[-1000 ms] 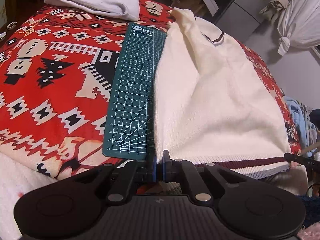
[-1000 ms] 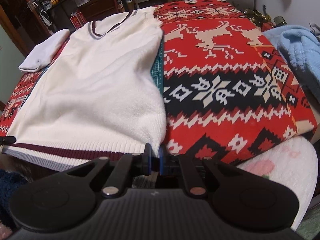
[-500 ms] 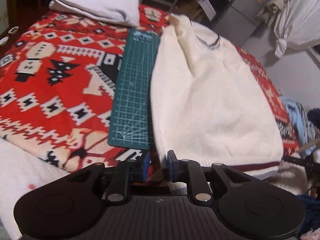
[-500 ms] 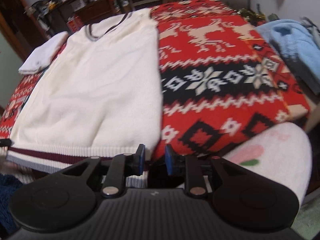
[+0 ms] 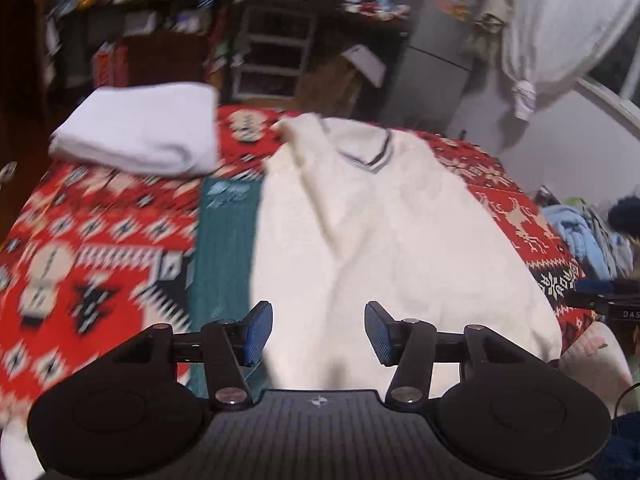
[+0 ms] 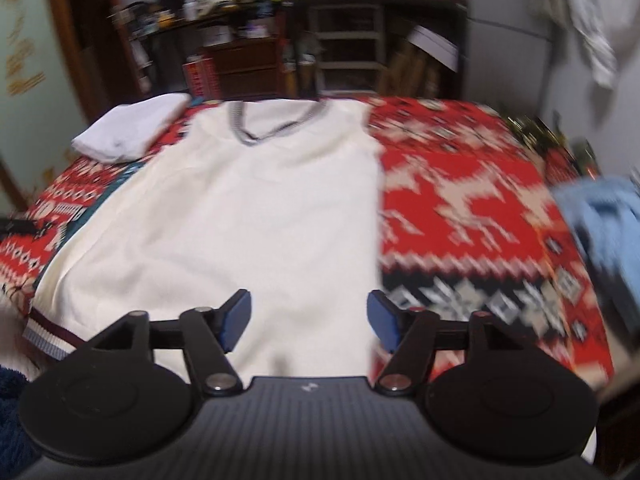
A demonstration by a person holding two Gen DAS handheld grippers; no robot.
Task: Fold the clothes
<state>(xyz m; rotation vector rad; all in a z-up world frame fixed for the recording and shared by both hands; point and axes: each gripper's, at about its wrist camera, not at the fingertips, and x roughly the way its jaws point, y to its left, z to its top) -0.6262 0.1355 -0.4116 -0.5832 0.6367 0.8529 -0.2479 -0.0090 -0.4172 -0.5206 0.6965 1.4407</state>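
Two grippers: the left gripper (image 5: 318, 332) and the right gripper (image 6: 309, 322) both have their fingers spread wide, and nothing is between them.
Sweater: the cream sweater (image 6: 248, 216) lies spread out flat on the red patterned blanket (image 6: 460, 200). Its V-neck is at the far end. Its striped hem (image 6: 44, 334) is at the near end, close to the grippers.
Mat: a green cutting mat (image 5: 224, 248) pokes out from under the sweater's left side.
Other clothes: a folded white cloth (image 5: 140, 132) sits at the far left corner of the bed. A blue blanket (image 6: 600, 216) lies off to the right.
Stage: the sweater is open and flat, with no fold that I can see. The pictures are blurry, so small creases are hard to tell.
What could go wrong: a gripper could pinch only the top layer, and then the sweater would bunch up in place of folding.
Also: a gripper could catch the blanket or the mat too, and drag them along.
Also: if the two sides are lifted unevenly, the fold would come out crooked.
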